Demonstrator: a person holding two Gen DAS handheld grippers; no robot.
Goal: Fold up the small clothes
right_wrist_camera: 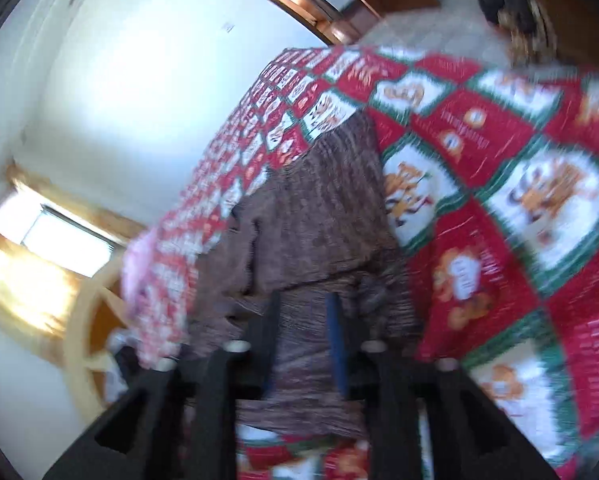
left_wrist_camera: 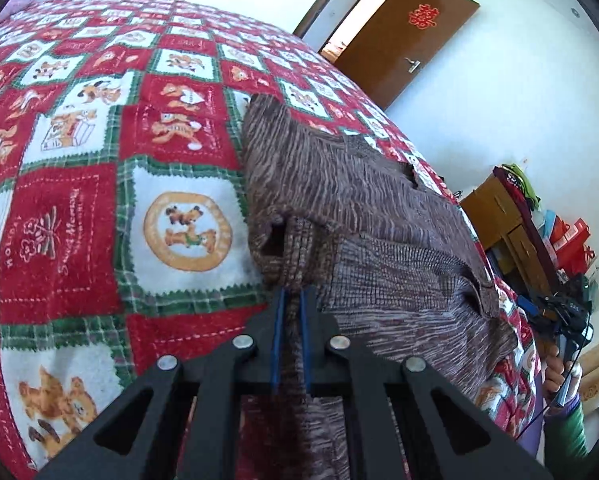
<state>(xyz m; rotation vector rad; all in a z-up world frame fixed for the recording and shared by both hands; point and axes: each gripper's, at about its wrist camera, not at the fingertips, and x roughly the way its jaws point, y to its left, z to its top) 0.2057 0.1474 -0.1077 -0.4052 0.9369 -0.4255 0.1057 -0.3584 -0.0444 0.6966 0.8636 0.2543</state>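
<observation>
Left jaws (left_wrist_camera: 293,300): pressed nearly together, pinching a narrow fold of the sweater (left_wrist_camera: 363,216) right at the tips. From that pinch the knit rises in a bunched ridge, then spreads away to the right and up across the bed (left_wrist_camera: 79,200).

Right jaws (right_wrist_camera: 303,312): view blurred. They stand spread, with brown knit of the sweater (right_wrist_camera: 311,216) lying in the gap between them; I cannot tell whether the pads press on it. The garment runs forward from these jaws, with the quilt's patchwork to its right.

Count: one sweater, brown with fine pale stripes, partly folded over itself. One bed, covered by one red, white and green quilt with bear prints.

Farther off in the left view: my right hand (left_wrist_camera: 555,372) on its gripper handle at the bed's far edge, one wooden cabinet (left_wrist_camera: 495,216), one open brown door (left_wrist_camera: 399,40).
</observation>
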